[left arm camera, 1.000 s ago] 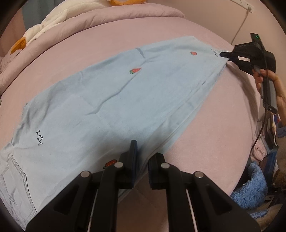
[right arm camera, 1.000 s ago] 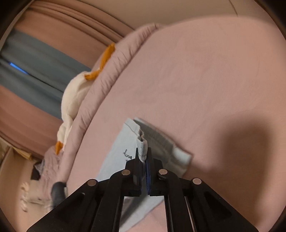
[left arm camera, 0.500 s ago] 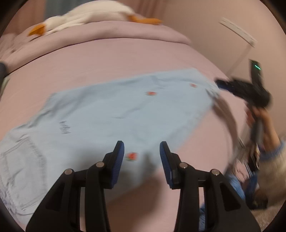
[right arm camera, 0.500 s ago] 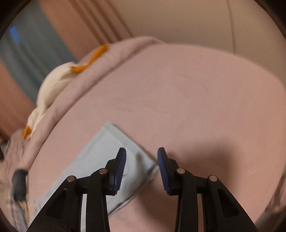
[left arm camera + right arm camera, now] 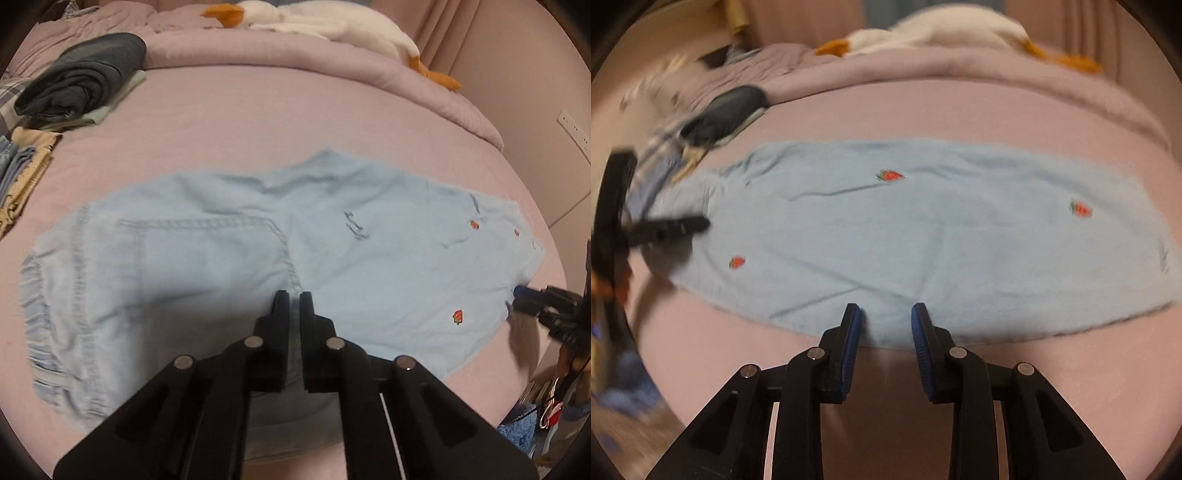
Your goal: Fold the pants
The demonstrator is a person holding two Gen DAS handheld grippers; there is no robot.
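Note:
Light blue pants (image 5: 221, 266) with small red strawberry prints lie flat across the pink bed, waistband to the left in the left wrist view. My left gripper (image 5: 293, 299) is nearly closed over the near edge by the back pocket; whether it pinches fabric is unclear. My right gripper (image 5: 885, 314) is open, its fingers over the near edge of the pant leg (image 5: 923, 229). The right gripper also shows in the left wrist view (image 5: 532, 301) beside the leg hem. The left gripper shows blurred in the right wrist view (image 5: 670, 227).
A pink bed sheet (image 5: 277, 122) lies under the pants. Folded dark clothes (image 5: 81, 74) and a stack of other garments (image 5: 18, 173) sit at the far left. A rolled duvet (image 5: 314, 59) with a white goose plush (image 5: 332, 22) lies at the back.
Both grippers let go of the pants and opened. The left has moved to the waist end and narrowed; the right has moved along the leg's near edge and stays open.

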